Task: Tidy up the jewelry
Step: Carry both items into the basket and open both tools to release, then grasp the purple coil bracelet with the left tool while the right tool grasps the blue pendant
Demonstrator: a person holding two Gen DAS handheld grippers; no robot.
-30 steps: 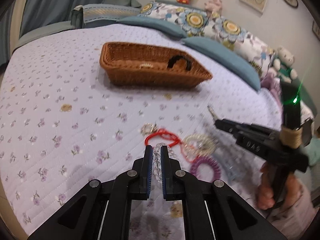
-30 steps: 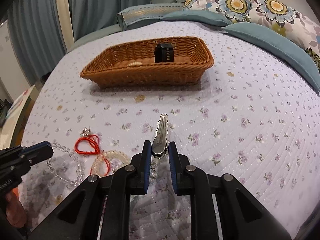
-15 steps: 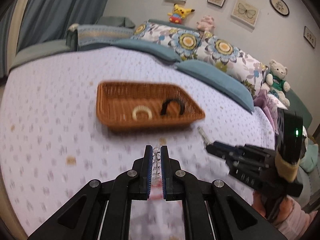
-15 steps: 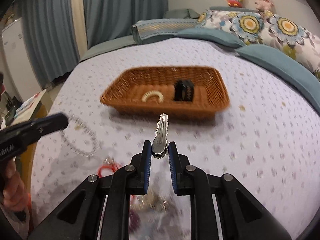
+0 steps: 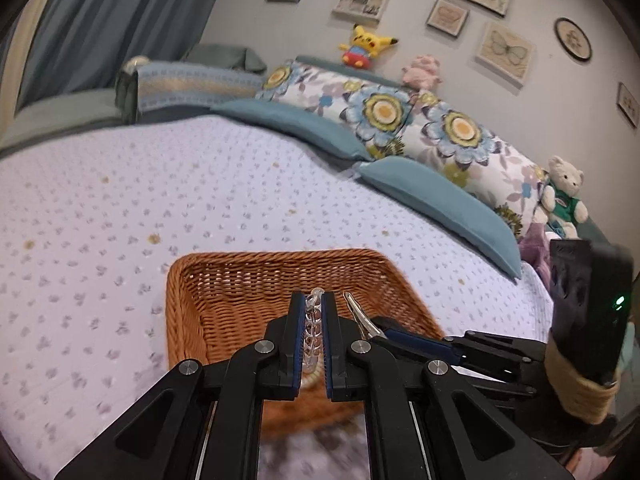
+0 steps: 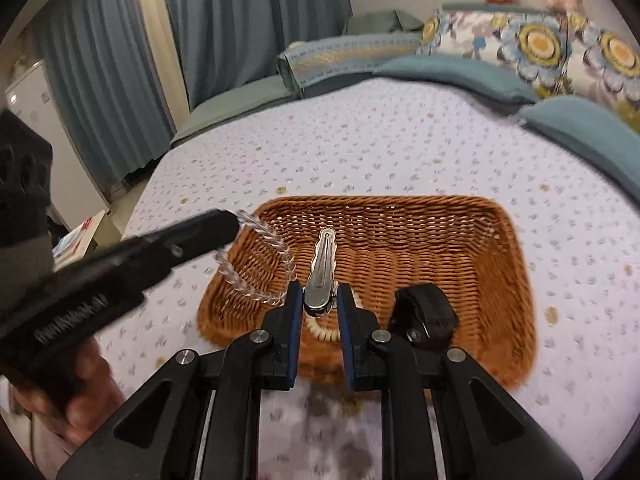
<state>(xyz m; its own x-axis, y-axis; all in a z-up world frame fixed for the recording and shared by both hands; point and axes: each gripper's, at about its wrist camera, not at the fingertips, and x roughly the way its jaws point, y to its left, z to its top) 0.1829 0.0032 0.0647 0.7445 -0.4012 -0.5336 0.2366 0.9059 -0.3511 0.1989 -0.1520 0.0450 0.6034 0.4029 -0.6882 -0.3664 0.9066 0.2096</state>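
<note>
My left gripper (image 5: 313, 300) is shut on a clear bead bracelet (image 5: 312, 328) and holds it over the near part of the brown wicker basket (image 5: 188, 308). In the right wrist view the bracelet (image 6: 256, 264) hangs as a loop from the left gripper (image 6: 230, 220) above the basket's left side. My right gripper (image 6: 318, 296) is shut on a silver hair clip (image 6: 322, 270) above the basket (image 6: 516, 280). The clip (image 5: 358, 312) also shows in the left wrist view. A black band (image 6: 424, 318) and a cream bead bracelet (image 6: 320, 330) lie inside the basket.
The basket sits on a lilac flowered bedspread (image 5: 120, 200). Blue and floral pillows (image 5: 420, 128) line the far side, with plush toys (image 5: 366, 46) behind. Blue curtains (image 6: 224, 32) hang at the far left. A white cabinet (image 6: 40, 120) stands beside the bed.
Both grippers have moved forward from the jewelry pile to above the basket, each still holding its item. The basket now lies close under the fingertips.
</note>
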